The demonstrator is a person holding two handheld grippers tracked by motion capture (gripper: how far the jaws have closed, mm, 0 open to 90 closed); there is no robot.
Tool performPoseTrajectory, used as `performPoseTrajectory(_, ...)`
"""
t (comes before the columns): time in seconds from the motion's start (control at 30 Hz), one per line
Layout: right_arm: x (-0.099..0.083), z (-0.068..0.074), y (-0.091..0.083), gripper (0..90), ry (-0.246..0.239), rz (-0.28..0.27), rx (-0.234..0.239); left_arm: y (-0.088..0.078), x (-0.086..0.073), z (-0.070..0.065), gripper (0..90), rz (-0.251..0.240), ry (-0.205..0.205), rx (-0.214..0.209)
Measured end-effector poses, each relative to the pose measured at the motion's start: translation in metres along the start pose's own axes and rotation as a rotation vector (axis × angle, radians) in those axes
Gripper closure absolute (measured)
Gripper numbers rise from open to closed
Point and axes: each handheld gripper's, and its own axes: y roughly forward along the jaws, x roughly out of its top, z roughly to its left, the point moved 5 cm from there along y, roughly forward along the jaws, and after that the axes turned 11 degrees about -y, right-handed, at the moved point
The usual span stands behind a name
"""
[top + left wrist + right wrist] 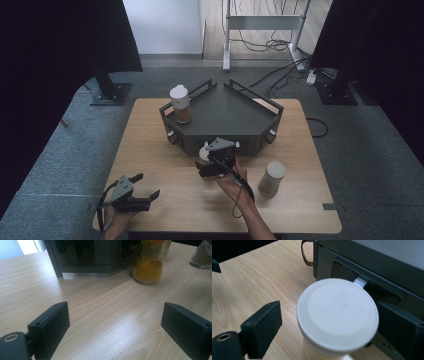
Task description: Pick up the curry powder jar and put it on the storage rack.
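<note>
Grey carpet surrounds a pale wooden table [165, 165] carrying a dark angular rack [222, 117], with a capped spice jar [180, 104] at the rack's ten o'clock corner. At the rack's six o'clock face, the right gripper [209, 161] straddles a white-lidded jar [337, 315] of yellow powder; its jaws stand partly closed around the lid, a gap visible on one side, the other side too close to tell. At the table's seven o'clock, the left gripper [142, 187] rests with jaws spread wide, holding nothing. Another jar [272, 178] stands at four o'clock.
</note>
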Motion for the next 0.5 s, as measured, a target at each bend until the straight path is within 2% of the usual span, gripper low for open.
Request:
performPoseTrajectory(0.3, 0.0022, -0.0018, 0.0077, 21.9, 0.019, -0.017, 0.008, 0.0004, 0.0001, 0.0, 8.0, 0.002, 0.001, -0.001)
performPoseTrajectory(0.43, 0.0015, 0.0011, 0.0072, 32.6, 0.003, -0.015, -0.03, 0.0005, 0.0001, -0.0002, 8.0, 0.002, 0.002, -0.001)
performPoseTrajectory(0.5, 0.0003, -0.0021, 0.0071, 32.9, 0.016, -0.022, -0.018, 0.0006, 0.0001, -0.0004, 8.0, 0.003, 0.002, -0.001)
